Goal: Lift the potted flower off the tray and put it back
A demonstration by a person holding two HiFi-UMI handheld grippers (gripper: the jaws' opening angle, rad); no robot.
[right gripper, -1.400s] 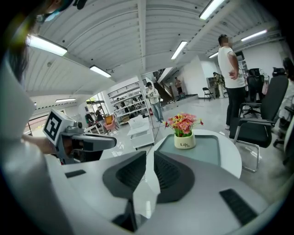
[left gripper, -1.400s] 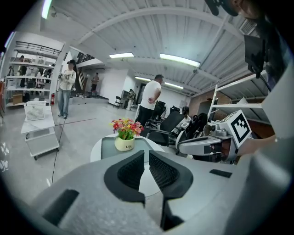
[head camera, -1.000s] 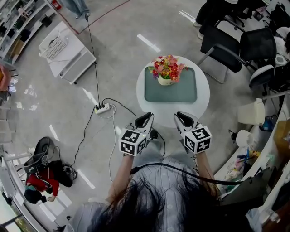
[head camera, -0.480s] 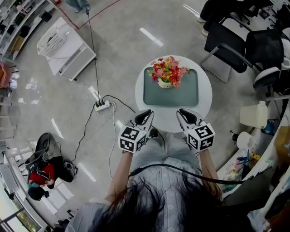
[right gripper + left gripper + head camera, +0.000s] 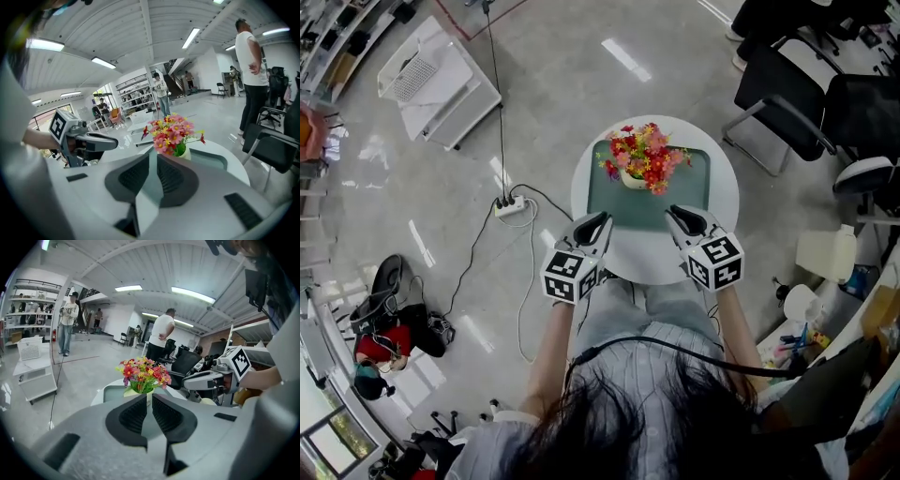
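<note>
1. Potted flower (image 5: 640, 157) comes first by name, but the biggest thing near it is the one round white table (image 5: 724, 202) under it, right in front of the person (image 5: 647, 394).
2. One white cart (image 5: 441, 84) with shelves stands well apart on the grey floor (image 5: 581, 84), off to the far left.
3. One grey-green tray (image 5: 680, 192) with rounded corners lies flat on the table and covers most of its top.
4. Two grippers show, one in each hand.
   - The left gripper (image 5: 600, 219) and the right gripper (image 5: 673, 213) both point at the tray from the person's side.
   - In the head view their tips lie over the near edge of the table, one to each side, and both are clear of the flower.
   - The left gripper's jaws are pressed together and hold nothing.
   - The right gripper's jaws are also drawn together, with only a thin slit between them and nothing in it.
5. One potted flower stands upright on the tray, in its far-left part, away from the person.
   - Its small cream pot (image 5: 630, 178) holds a dense bunch of little blossoms.
   - The blossoms are red, pink, yellow and orange, with a touch of purple and green leaves.
   - The bunch spreads wider than the pot.
6. One white power strip (image 5: 508, 203) lies on the floor left of the table, with cables running from it.
</note>
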